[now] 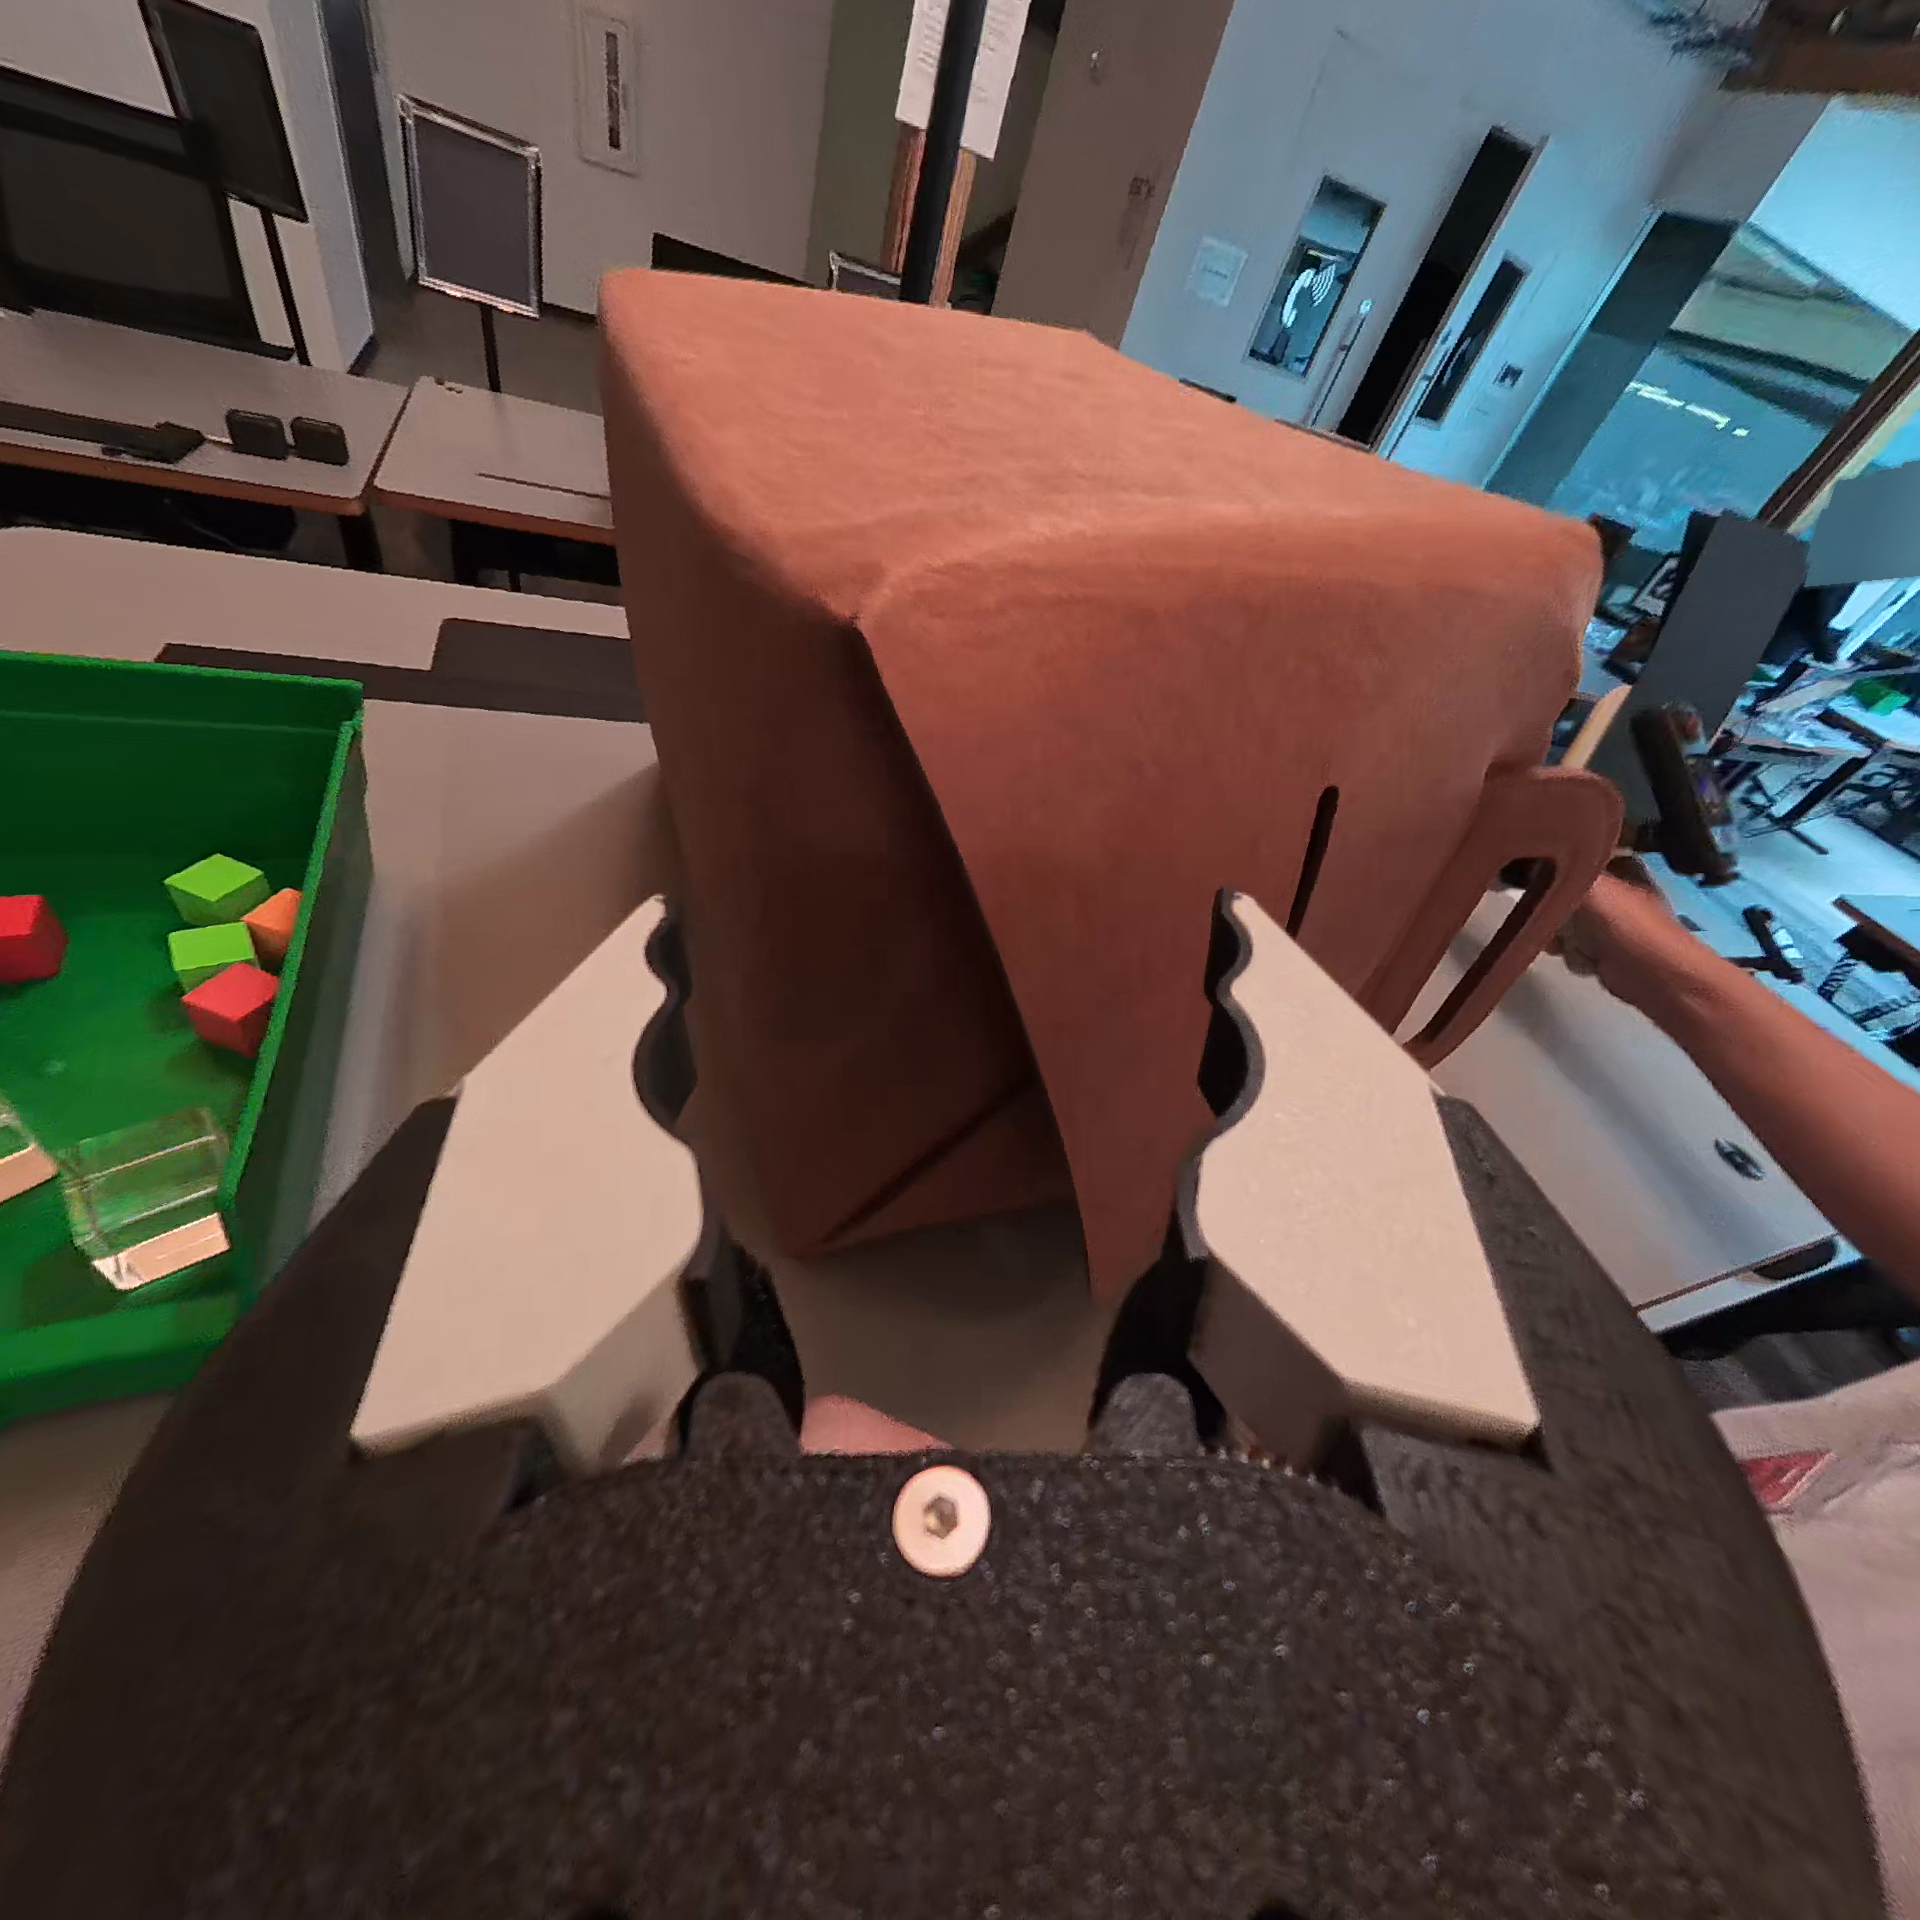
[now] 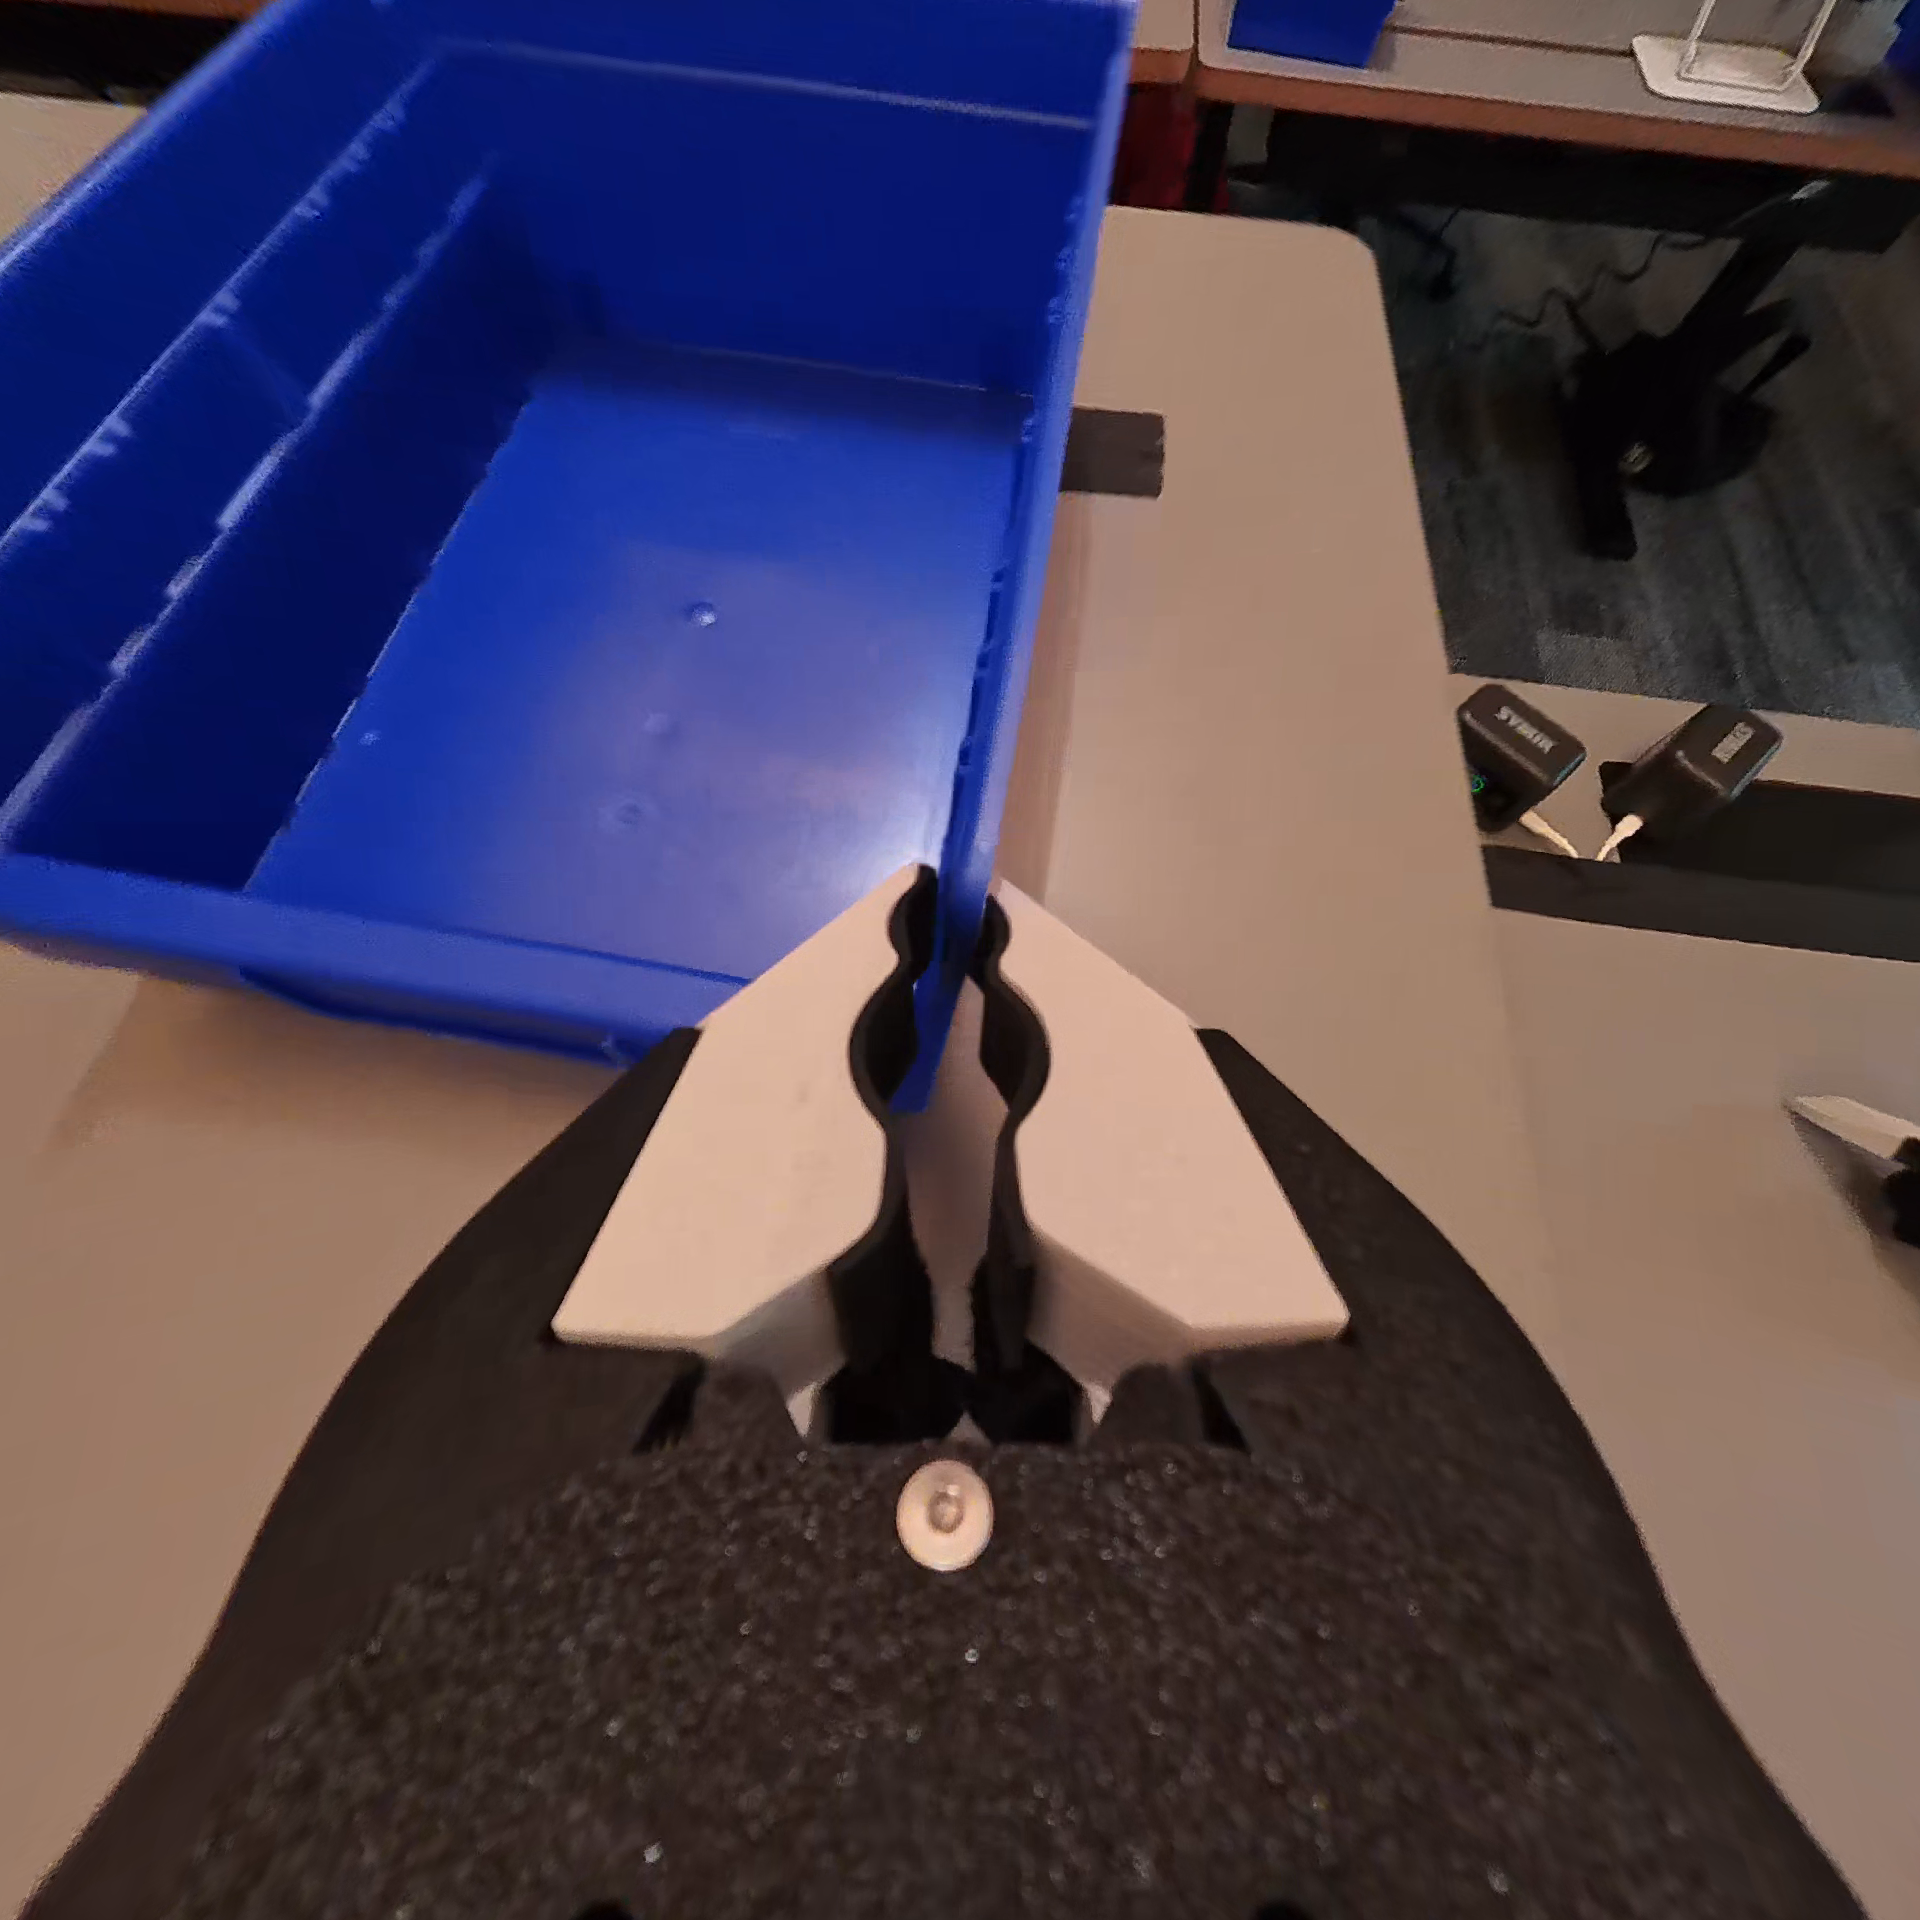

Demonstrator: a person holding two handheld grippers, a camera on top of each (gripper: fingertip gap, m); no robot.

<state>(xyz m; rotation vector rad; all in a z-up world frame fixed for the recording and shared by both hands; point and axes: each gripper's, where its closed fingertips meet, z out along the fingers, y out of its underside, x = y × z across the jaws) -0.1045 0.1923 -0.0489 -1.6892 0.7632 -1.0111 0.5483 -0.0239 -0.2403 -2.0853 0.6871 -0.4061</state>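
Observation:
My left gripper (image 1: 945,997) has its jaws wide apart around the lower end of a brown felt-like bag (image 1: 1039,623). Both pads (image 1: 665,997) press on its sides, and a folded flap runs down to the right finger. The bag has a handle (image 1: 1507,914) on its right side, near a person's hand (image 1: 1600,925). My right gripper (image 2: 951,914) is shut on the right wall of an empty blue plastic bin (image 2: 1049,416), near its front corner. The bin sits on a beige table (image 2: 1247,727).
A green tray (image 1: 312,935) at the left holds several red, green and orange cubes (image 1: 213,888) and clear blocks (image 1: 145,1195). Two black chargers (image 2: 1621,769) lie at the right beyond the table edge. A white-tipped object (image 2: 1860,1127) lies at the right. Other desks stand behind.

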